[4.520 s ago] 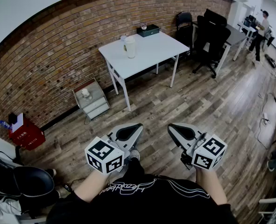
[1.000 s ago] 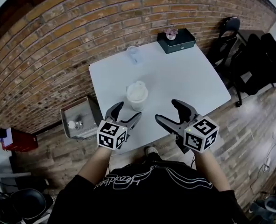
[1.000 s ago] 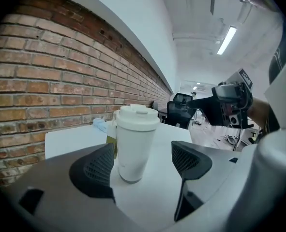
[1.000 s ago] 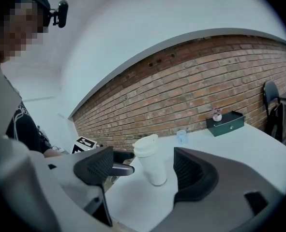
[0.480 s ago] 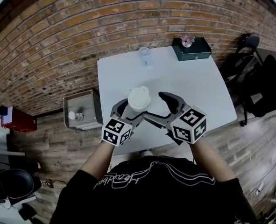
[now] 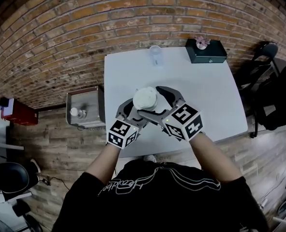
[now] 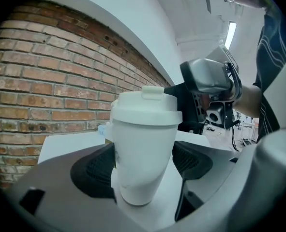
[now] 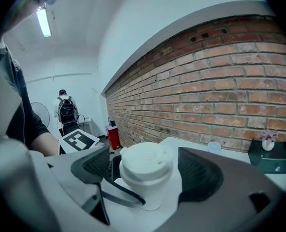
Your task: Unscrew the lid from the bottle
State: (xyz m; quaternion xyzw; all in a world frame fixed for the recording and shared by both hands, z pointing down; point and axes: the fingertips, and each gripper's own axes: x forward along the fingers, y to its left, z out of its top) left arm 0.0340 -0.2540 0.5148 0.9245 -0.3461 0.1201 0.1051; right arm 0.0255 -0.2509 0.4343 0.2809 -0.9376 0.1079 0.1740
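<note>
**Bottle upright between both sets of jaws; neither grip made**

The bottle (image 7: 143, 163) stands upright on the white table (image 6: 205, 91), near the edge closest to the person, with its long axis vertical and the lid (image 8: 145, 161) still seated on top.

The left gripper (image 6: 134, 111) is low, with its jaws spread to either side of the bottle's body. A clear gap shows at the pad (image 7: 193, 158) on the right of its view. Whether the opposite pad touches the wall cannot be settled from this angle. It is judged not clamped.

The right gripper (image 8: 147, 166) sits higher, at lid level. Its jaws have just been opening and stand wide, with the lid between them but clear of both pads.

The lid is therefore directly ahead of the right fingers and centred. In my judgement, closing should meet the lid squarely, with the twist about the vertical axis.
</note>
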